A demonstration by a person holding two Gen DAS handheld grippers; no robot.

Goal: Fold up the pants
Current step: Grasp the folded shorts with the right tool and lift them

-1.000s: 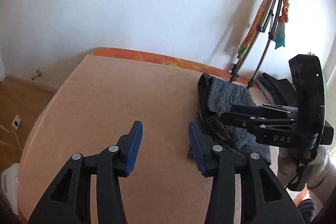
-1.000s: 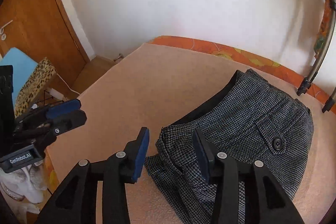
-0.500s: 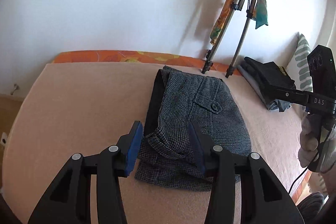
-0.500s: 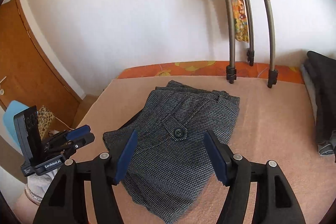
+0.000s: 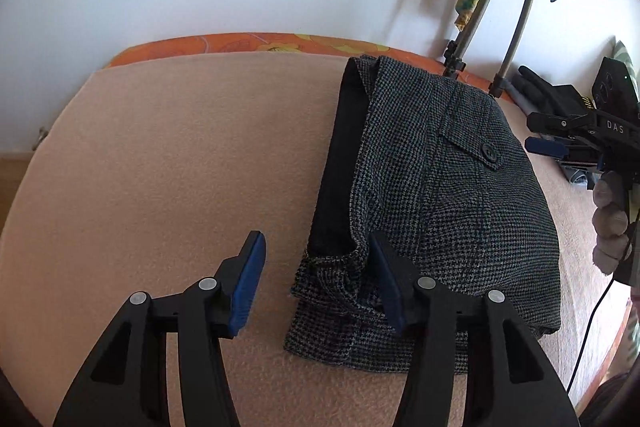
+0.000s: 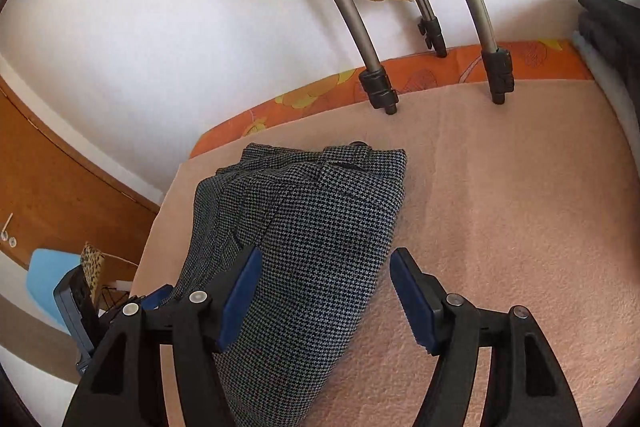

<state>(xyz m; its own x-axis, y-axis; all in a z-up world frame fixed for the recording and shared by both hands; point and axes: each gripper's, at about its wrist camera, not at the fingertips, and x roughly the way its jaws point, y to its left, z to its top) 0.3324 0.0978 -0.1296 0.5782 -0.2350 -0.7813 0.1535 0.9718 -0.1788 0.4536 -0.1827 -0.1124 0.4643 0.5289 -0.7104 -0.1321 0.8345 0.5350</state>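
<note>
Lying folded into a compact bundle, houndstooth pants [image 5: 440, 195] near the bed's [image 5: 160, 167] far edge. Hovering open and empty: left hand-held gripper [image 5: 316, 279], right hand-held gripper [image 6: 326, 299]. Looking nearly finished, perhaps only tidying left.

Both views have drawn nearer the folded pants [image 5: 440, 187]; the right tool [image 6: 326, 291] now hangs over their edge.

The left gripper [image 5: 318, 285] and the right gripper [image 6: 326, 293] are both held low with jaws spread wide and nothing clasped, the right one gripped by a gloved hand [image 5: 610, 223].
</note>
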